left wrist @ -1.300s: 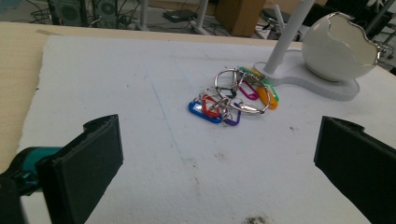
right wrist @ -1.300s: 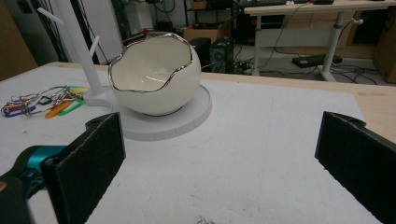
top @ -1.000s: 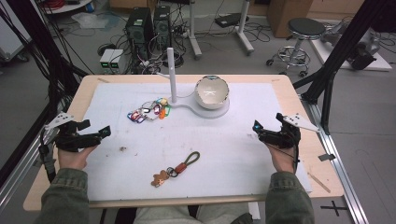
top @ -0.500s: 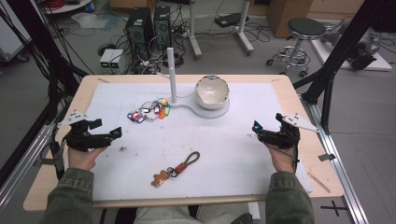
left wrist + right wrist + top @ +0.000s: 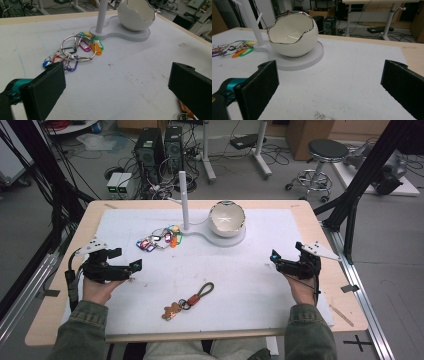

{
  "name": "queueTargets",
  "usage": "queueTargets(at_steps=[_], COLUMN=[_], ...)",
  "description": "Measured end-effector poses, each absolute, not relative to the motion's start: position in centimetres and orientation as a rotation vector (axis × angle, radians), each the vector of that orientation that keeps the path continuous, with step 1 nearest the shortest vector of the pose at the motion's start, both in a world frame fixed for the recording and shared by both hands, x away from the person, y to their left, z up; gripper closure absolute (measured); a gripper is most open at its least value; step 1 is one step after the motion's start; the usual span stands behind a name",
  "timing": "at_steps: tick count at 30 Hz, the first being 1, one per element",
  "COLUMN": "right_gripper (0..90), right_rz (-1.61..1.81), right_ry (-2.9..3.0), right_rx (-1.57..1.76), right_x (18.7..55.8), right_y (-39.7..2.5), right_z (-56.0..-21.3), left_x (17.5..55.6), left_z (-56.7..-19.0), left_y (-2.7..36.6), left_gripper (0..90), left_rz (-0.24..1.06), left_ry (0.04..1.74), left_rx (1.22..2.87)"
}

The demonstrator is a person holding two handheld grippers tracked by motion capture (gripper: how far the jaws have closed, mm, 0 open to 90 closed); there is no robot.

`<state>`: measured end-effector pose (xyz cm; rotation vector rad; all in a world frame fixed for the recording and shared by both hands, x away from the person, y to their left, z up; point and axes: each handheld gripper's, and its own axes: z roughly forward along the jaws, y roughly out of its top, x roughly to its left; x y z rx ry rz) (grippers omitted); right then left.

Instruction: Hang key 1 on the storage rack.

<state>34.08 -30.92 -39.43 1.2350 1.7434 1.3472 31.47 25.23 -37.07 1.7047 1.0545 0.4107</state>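
While both hands rest low over the white mat (image 5: pixel 250 270), the left gripper (image 5: pixel 134 266) sits at the mat's left side with its jaws spread wide and nothing between them. From the left gripper view, the bunch of key rings with coloured tags (image 5: pixel 75 51) lies ahead of those jaws and a little toward the left one, near but not touching it. In the high view the same bunch (image 5: pixel 161 237) lies up and to the right of the left gripper, just beside the foot of the white post (image 5: pixel 183 200). The post and the egg-shaped white bowl (image 5: pixel 227 219) share one white base (image 5: pixel 235 239); the bowl sits on its round end, tilted open toward the right gripper's side.

Nearer the person, the teddy-bear keychain with its brown strap and olive loop (image 5: pixel 187 301) lies flat on the mat, between the two hands and apart from both. The strap's end shows by the right jaw in the left gripper view.

At the mat's right side, the right gripper (image 5: pixel 275 257) is likewise open and empty, with the bowl (image 5: pixel 293 37) well ahead of it.
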Motion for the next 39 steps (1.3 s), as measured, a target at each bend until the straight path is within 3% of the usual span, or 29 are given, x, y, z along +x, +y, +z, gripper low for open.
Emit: queueTargets(at_steps=[39], right_gripper=[0.7], right_rz=[1.299], right_ry=[1.752], right_rx=[1.227], right_x=[33.8], right_y=[-31.2], right_z=[-39.5], left_x=[31.0], left_z=[-37.3], left_y=[18.5], left_gripper=[1.7], left_rz=[0.297], left_ry=[0.939], left_rx=[1.853])
